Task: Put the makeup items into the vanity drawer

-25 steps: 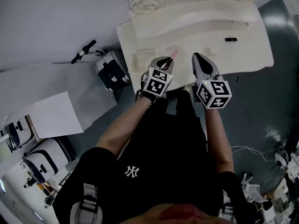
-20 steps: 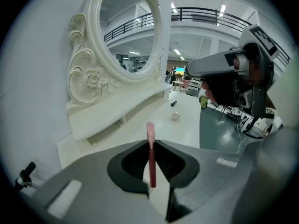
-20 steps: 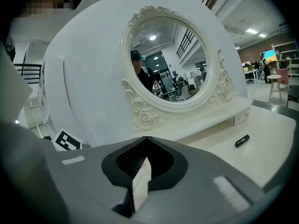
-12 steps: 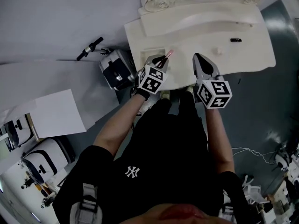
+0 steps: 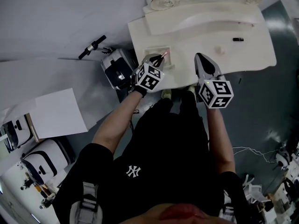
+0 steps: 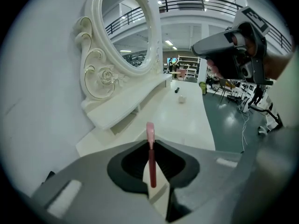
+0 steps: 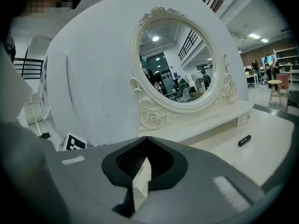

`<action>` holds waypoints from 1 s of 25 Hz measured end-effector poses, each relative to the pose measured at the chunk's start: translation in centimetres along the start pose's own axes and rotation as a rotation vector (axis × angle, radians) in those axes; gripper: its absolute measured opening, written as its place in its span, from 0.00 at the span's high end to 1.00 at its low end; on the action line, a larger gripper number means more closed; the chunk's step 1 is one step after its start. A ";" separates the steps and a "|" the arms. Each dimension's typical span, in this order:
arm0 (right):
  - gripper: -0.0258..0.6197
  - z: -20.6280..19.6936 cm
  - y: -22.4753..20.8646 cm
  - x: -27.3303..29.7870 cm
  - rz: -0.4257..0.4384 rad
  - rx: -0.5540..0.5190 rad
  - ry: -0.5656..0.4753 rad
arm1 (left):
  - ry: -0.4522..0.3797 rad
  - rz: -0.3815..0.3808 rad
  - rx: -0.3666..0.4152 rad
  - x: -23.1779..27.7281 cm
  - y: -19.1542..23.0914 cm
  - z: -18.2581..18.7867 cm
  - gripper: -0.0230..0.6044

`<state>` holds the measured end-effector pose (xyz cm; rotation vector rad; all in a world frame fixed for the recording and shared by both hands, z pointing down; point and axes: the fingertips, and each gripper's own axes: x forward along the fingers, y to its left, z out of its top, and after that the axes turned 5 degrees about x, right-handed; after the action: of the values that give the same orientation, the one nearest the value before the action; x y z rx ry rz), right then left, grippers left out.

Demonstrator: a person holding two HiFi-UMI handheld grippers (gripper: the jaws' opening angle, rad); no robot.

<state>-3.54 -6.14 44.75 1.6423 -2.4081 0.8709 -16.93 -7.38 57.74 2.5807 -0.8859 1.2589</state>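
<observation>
A slim pink makeup stick [image 6: 150, 133] is pinched between the jaws of my left gripper [image 6: 150, 146], its tip poking out in front. In the head view my left gripper [image 5: 159, 59] holds the pink stick [image 5: 164, 55] over a square open compartment [image 5: 152, 52] at the left of the white vanity top [image 5: 243, 59]. My right gripper [image 5: 201, 57] hovers over the vanity's front edge, jaws shut with nothing between them [image 7: 142, 141]. A small black tube [image 5: 238, 39] [image 7: 244, 140] and a small white item [image 5: 219, 50] lie on the top at the right.
The oval mirror [image 7: 180, 64] in its carved white frame stands on a raised shelf [image 5: 205, 15] at the back of the vanity. On the floor to the left are a black and white case [image 5: 117, 69], a black handle [image 5: 92, 47] and white sheets [image 5: 58, 113].
My left gripper has carried the pink stick leftward, from the middle of the vanity top to above the square compartment. The right gripper has stayed where it was.
</observation>
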 end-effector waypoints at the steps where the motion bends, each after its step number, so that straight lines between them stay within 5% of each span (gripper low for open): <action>1: 0.92 0.0 0.1 0.0 -0.003 -0.001 0.000 | 0.001 -0.001 0.004 0.0 0.1 -0.2 0.89; 12: 0.92 -0.7 0.5 0.0 -0.031 -0.004 0.005 | -0.007 -0.004 0.014 0.4 0.9 -1.0 0.86; 25: 0.92 -0.4 -1.0 -1.1 -0.076 0.008 -0.011 | -0.120 -0.011 0.045 0.2 -0.5 4.8 0.95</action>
<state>-2.26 -5.35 45.07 1.7330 -2.3356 0.8633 -13.31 -8.79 54.85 2.7168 -0.8729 1.1441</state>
